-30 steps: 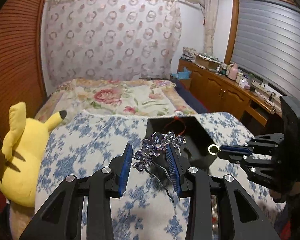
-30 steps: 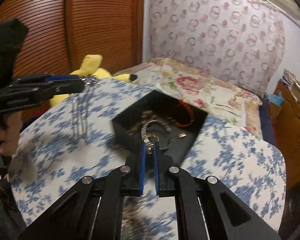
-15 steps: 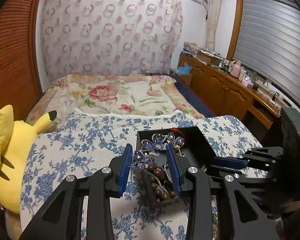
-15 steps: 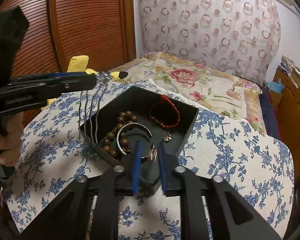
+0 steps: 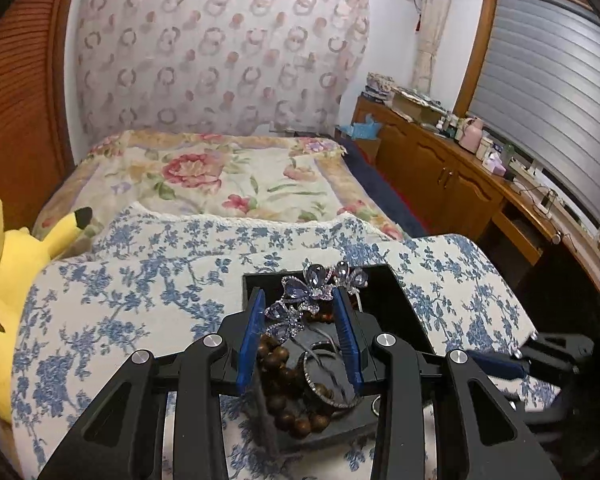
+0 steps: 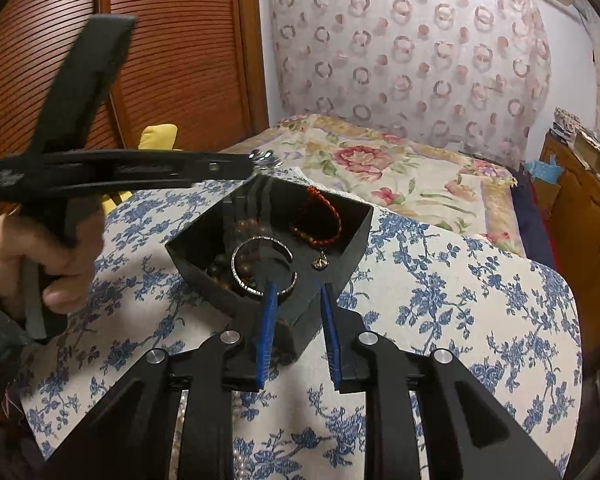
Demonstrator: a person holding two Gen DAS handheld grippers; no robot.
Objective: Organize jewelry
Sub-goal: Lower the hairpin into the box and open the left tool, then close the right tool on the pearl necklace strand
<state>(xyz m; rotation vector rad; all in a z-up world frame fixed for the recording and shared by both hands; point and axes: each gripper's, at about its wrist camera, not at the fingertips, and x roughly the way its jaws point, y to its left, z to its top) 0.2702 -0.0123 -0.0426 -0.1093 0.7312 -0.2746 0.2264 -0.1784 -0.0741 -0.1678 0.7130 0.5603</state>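
One black open-topped box on the blue-flowered cloth of the desk.

Contents of the box, counted:
- one bracelet of brown wooden beads
- one silver open bangle with small stones
- one red braided cord bracelet
- one small gold-toned charm

One purple crystal flower hair comb between the left tongs.

Tongs: two sets, left and right, two blue-padded fingers each.

One yellow plush toy at the desk's edge. One bed with a floral cover.
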